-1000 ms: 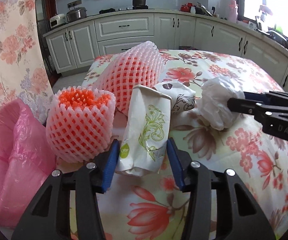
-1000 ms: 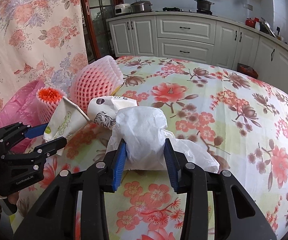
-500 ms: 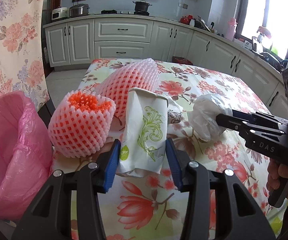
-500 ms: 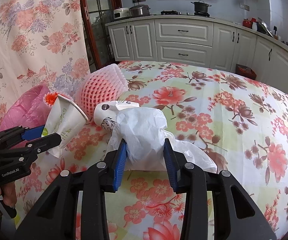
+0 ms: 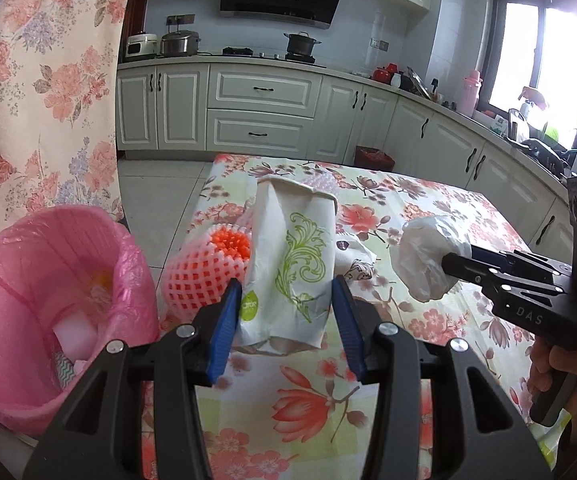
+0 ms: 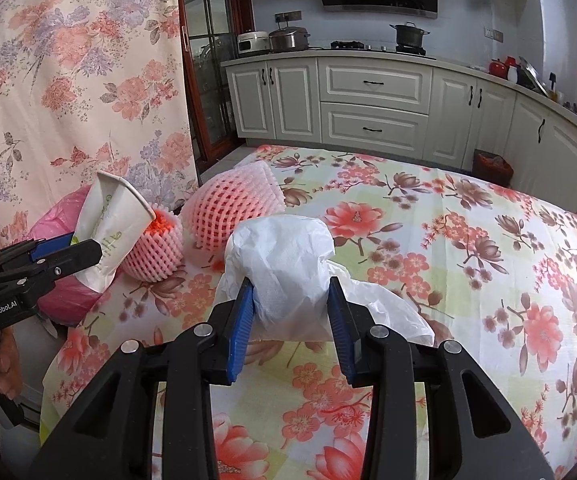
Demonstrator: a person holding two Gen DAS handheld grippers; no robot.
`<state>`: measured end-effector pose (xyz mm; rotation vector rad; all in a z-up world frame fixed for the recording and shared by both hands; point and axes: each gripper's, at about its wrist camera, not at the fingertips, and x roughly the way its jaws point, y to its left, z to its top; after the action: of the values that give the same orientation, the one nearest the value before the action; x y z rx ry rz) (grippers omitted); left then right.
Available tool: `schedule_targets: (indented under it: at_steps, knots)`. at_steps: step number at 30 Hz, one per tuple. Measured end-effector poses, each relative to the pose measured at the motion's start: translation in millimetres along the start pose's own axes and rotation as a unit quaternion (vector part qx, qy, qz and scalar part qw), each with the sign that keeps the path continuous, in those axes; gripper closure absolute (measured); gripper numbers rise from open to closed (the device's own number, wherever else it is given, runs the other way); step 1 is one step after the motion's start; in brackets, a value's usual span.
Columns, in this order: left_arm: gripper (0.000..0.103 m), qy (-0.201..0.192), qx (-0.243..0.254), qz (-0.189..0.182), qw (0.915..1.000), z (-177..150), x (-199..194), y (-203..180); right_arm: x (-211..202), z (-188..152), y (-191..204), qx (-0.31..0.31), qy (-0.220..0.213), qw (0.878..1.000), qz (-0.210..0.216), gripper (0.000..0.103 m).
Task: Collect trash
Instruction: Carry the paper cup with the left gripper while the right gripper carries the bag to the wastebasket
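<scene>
Both tools risen, gripping: left (image 5: 286,312) paper cup (image 5: 292,264), right (image 6: 290,320) plastic wad (image 6: 284,256); floral tablecloth (image 6: 468,248), kitchen.

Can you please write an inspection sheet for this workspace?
Surface: table under floral cloth.
Job's things: paper cup in left claw; white bag in right claw; two foam nets and a printed cup lie on the cloth; pink bin beside the table, partly filled.
Clutter: nothing seen.
Grippers: both shut on trash, lifted.
Cables: nothing seen.
Surroundings: kitchen cabinets, curtain.
</scene>
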<state>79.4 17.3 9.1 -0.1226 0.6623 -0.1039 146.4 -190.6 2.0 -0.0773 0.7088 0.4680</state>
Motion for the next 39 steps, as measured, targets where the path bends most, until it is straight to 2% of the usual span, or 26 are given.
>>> schedule_targets:
  at_steps: [12,18,19,20,21,22,26,30,31,32,33,36,39]
  knots:
    - [0.058,-0.029,-0.015,0.042,0.9986,5.0,-42.6,34.1,-9.2,18.6,34.8,-0.024,-0.015,1.0,0.014,0.07]
    - [0.058,-0.036,-0.035,0.053,0.9974,-1.0,-56.7,55.6,-4.1,17.5,48.0,-0.033,-0.005,0.999,0.015,0.07]
    - [0.058,-0.036,-0.037,0.054,0.9972,-2.3,-57.6,59.6,-2.1,15.0,48.7,-0.036,0.002,0.999,0.013,0.069]
    - [0.058,-0.036,-0.041,0.055,0.997,-4.3,-59.0,63.5,0.6,11.9,48.1,-0.035,0.009,0.999,0.005,0.061]
    - [0.058,-0.036,-0.045,0.056,0.9968,-5.4,-59.4,66.5,3.5,8.6,46.0,-0.029,0.013,0.999,-0.001,0.045]
    - [0.058,-0.035,-0.048,0.056,0.9966,-6.2,-59.3,70.2,6.0,5.5,43.3,-0.022,0.016,1.0,-0.002,0.041]
    - [0.058,-0.038,-0.054,0.061,0.9959,-7.7,-63.2,78.8,25.7,-5.0,37.3,-0.015,0.043,0.999,-0.005,0.04]
    - [0.058,-0.044,-0.061,0.071,0.9947,-6.3,-69.0,88.3,50.0,-15.0,38.7,-0.018,0.067,0.998,-0.007,0.034]
    - [0.058,-0.044,-0.063,0.074,0.9943,-6.1,-70.4,90.9,55.4,-16.9,39.3,-0.018,0.074,0.997,-0.004,0.034]
    - [0.058,-0.045,-0.064,0.075,0.9941,-6.0,-71.5,93.3,58.9,-18.0,41.2,-0.02,0.078,0.997,-0.001,0.039]
    - [0.058,-0.045,-0.067,0.079,0.9936,-6.3,-72.7,95.8,63.1,-19.4,44.1,-0.025,0.085,0.996,-0.001,0.051]
    - [0.058,-0.046,-0.076,0.086,0.9923,-6.3,-75.6,104.9,71.4,-24.9,50.6,-0.036,0.1,0.994,0.0,0.065]
    - [0.058,-0.048,-0.081,0.092,0.9913,-6.3,-78.2,110.6,67.4,-27.0,53.9,-0.037,0.098,0.995,0.007,0.069]
